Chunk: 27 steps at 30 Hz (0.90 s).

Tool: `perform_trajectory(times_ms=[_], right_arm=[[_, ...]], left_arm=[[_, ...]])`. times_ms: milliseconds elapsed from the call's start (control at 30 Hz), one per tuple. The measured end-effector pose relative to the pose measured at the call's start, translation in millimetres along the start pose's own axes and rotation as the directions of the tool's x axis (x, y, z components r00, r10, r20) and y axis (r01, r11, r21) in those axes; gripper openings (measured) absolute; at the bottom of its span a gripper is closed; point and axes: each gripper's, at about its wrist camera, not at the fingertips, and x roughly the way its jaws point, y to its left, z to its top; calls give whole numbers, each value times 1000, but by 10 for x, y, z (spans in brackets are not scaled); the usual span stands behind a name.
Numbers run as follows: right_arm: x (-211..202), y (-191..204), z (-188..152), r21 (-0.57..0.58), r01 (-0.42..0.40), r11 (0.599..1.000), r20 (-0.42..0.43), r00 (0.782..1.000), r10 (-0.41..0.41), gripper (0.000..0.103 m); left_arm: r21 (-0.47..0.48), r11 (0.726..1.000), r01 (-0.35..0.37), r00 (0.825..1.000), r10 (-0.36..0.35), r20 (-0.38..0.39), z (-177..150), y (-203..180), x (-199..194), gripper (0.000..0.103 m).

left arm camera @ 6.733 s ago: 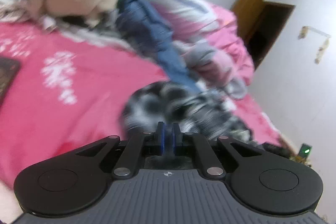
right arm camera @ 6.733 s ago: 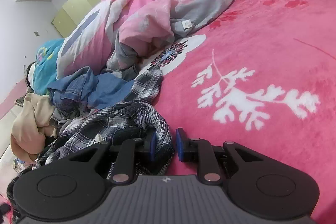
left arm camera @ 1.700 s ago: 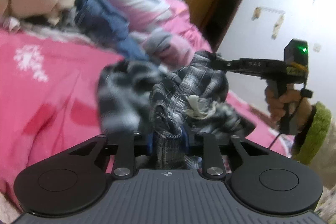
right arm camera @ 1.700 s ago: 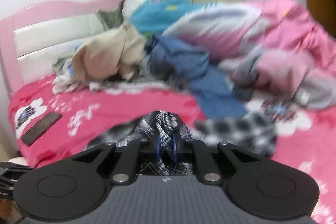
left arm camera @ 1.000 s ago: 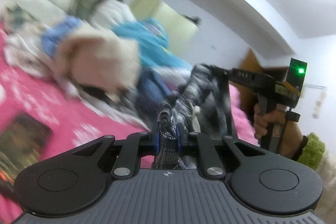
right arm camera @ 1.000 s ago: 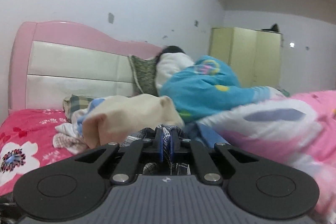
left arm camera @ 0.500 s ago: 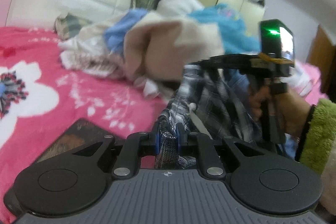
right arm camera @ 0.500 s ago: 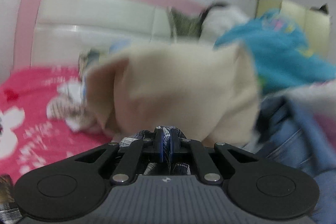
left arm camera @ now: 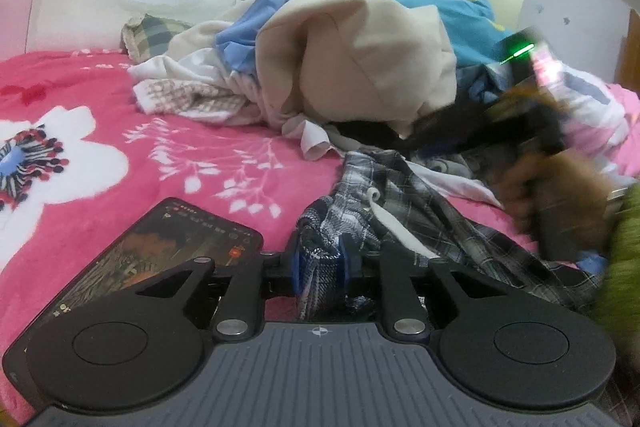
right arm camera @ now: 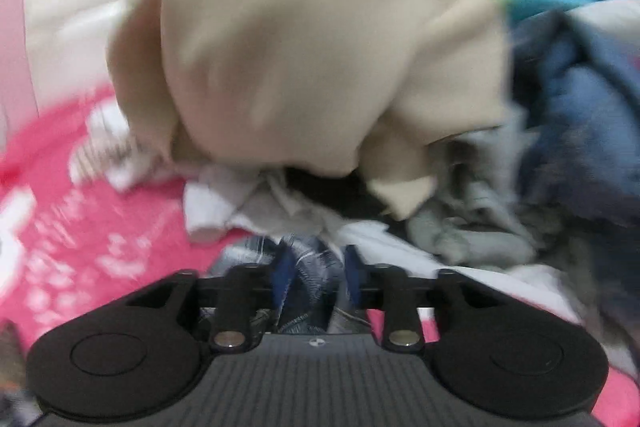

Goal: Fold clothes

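Both grippers opening w/ plaid shirt (left arm camera: 404, 203) btwn jaws.

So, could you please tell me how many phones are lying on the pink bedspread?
1: a dark rectangular phone, screen lit, lies on the pink floral bedspread left of the crumpled plaid shirt. Others could be hidden under the clothes pile.

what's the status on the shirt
Both hand-held grippers, left and right, opening, plaid shirt between jaws. Shirt crumpled on bed. Phone beside it.
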Motion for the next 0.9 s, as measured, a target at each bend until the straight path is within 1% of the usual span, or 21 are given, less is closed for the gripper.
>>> perform_trajectory(times_ms=[67,100,133,200,267,367,400,433,467,533,567,600,700,767,833,900], right_arm=[[-491,-65,-27,46,2,999,57,998,-4,47],[-757,-82,-83,70,3,998,79,997,-8,49],[-1057,-85,-186,95,1,995,99,995,-10,49],[-1597,-100,-448,151,-10,988,124,992,-8,49],[-2146,-102,-846,221,-24,975,142,990,-8,50],[-2814,-83,-1451,308,39,951,108,991,-76,51],[-3003,-41,-1623,324,88,942,79,990,-120,51],[-3161,-4,-1795,336,151,930,38,984,-174,51],[-3276,34,-1921,350,196,916,10,977,-213,51],[-3505,62,-2148,376,266,888,-29,961,-276,51],[-3618,75,-2258,388,299,872,-47,951,-305,51],[-3711,69,-2343,407,315,858,-47,945,-324,51],[-3950,32,-2557,460,355,814,-47,925,-377,51],[-3989,-36,-2609,485,362,796,-47,920,-390,51],[-3976,-82,-2620,493,358,793,-37,920,-391,51],[-3941,-89,-2608,480,343,807,-21,924,-381,51]], left_arm=[[20,1000,-9,1000,9,16,-9,-35,-38,31],[35,999,-13,999,12,30,-12,-58,-60,33],[53,998,-17,999,15,49,-19,-88,-92,38],[94,995,-26,995,17,94,-37,-156,-167,49],[138,990,-39,988,17,155,-66,-235,-270,55],[196,980,-38,971,-11,241,-114,-333,-419,63],[213,976,-35,964,-23,266,-133,-363,-465,65],[232,972,-29,955,-42,292,-155,-392,-523,65],[249,968,-14,946,-68,316,-176,-416,-588,66],[278,960,24,931,-122,343,-205,-460,-699,68],[296,954,41,927,-147,344,-213,-496,-744,68],[315,947,58,924,-170,343,-221,-535,-786,68],[352,928,125,924,-238,299,-200,-692,-920,68],[351,912,211,921,-305,242,-166,-789,-990,68],[316,897,309,913,-372,164,-125,-867,-973,68],[271,882,385,904,-420,82,-91,-951,-885,68]])
